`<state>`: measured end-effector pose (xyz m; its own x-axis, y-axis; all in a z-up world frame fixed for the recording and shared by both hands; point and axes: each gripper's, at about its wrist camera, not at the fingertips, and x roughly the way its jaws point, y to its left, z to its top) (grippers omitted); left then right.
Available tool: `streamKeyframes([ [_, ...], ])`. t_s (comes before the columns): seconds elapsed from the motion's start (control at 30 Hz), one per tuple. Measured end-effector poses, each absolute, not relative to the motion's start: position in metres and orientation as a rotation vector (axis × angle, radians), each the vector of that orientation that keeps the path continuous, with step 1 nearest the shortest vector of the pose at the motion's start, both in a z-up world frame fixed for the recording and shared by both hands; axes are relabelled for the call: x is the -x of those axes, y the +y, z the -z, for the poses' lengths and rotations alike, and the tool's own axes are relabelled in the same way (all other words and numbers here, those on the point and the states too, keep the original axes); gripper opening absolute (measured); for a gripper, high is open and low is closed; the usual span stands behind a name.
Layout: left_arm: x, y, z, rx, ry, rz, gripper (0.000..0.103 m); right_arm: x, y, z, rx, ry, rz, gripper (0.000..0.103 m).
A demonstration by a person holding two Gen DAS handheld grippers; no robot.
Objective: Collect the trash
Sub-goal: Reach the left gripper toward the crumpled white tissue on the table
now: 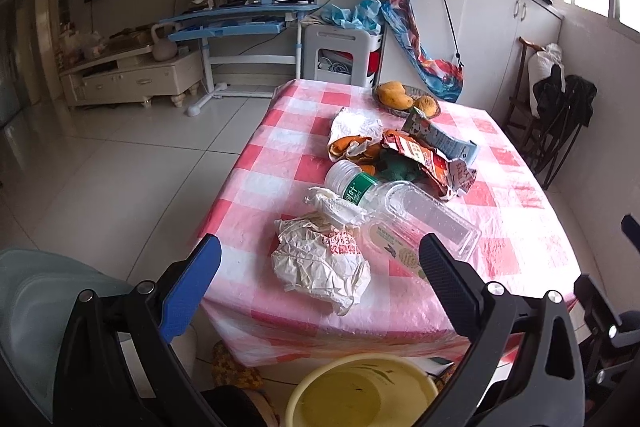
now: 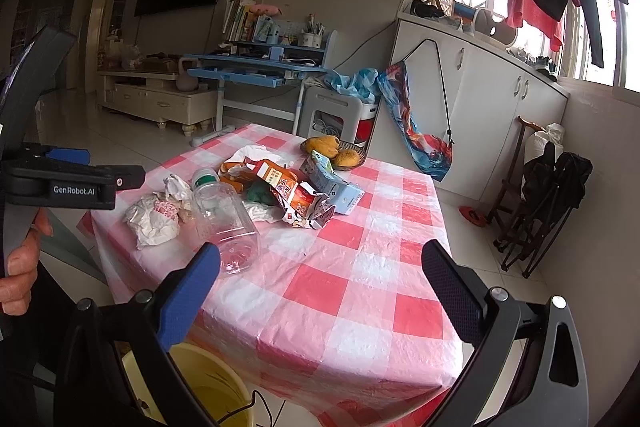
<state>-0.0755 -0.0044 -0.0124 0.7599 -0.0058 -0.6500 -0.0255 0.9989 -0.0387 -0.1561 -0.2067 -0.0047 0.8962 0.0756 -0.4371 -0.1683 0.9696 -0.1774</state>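
Wrapper (image 1: 320, 261) lies before the jar (image 1: 424, 223) on the table (image 1: 520, 227); bucket (image 1: 360, 391) stands below its edge.

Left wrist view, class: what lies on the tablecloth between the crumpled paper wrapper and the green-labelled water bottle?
In the left wrist view, a crumpled white tissue lies between the crumpled paper wrapper and the water bottle.

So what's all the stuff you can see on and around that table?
crumpled paper wrapper: one, white, near table edge
plastic bottle: one, clear with green label, lying down
clear jar: one, lying beside the bottle
snack bag: one, orange-red, mid-table
milk carton: one, blue-white, flattened
mangoes: a few, yellow, in a dish, far end
bucket: one, yellow, on the floor
tablecloth: one, pink-white checks
left gripper: jaws open, empty
right gripper: jaws open, empty
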Motion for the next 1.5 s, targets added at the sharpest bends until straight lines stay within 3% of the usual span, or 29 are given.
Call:
streamKeyframes([
  [0.87, 0.062, 0.053, 0.031, 0.18, 0.836, -0.137, 0.096, 0.152, -0.18, 0.014, 0.288, 0.485, -0.176, 0.097],
  [1.37, 0.004, 0.001, 0.069, -0.061, 0.984, -0.111, 0.096, 0.142, -0.179, 0.018, 0.23, 0.522, -0.217, 0.097],
  [1.43, -0.002, -0.002, 0.074, -0.077, 1.005, -0.099, 0.087, 0.141, -0.177, 0.018, 0.226, 0.526, -0.227, 0.097],
  [1.5, -0.009, 0.0, 0.079, -0.055, 1.038, -0.076, 0.06, 0.136, -0.174, 0.017, 0.23, 0.53, -0.241, 0.097],
])
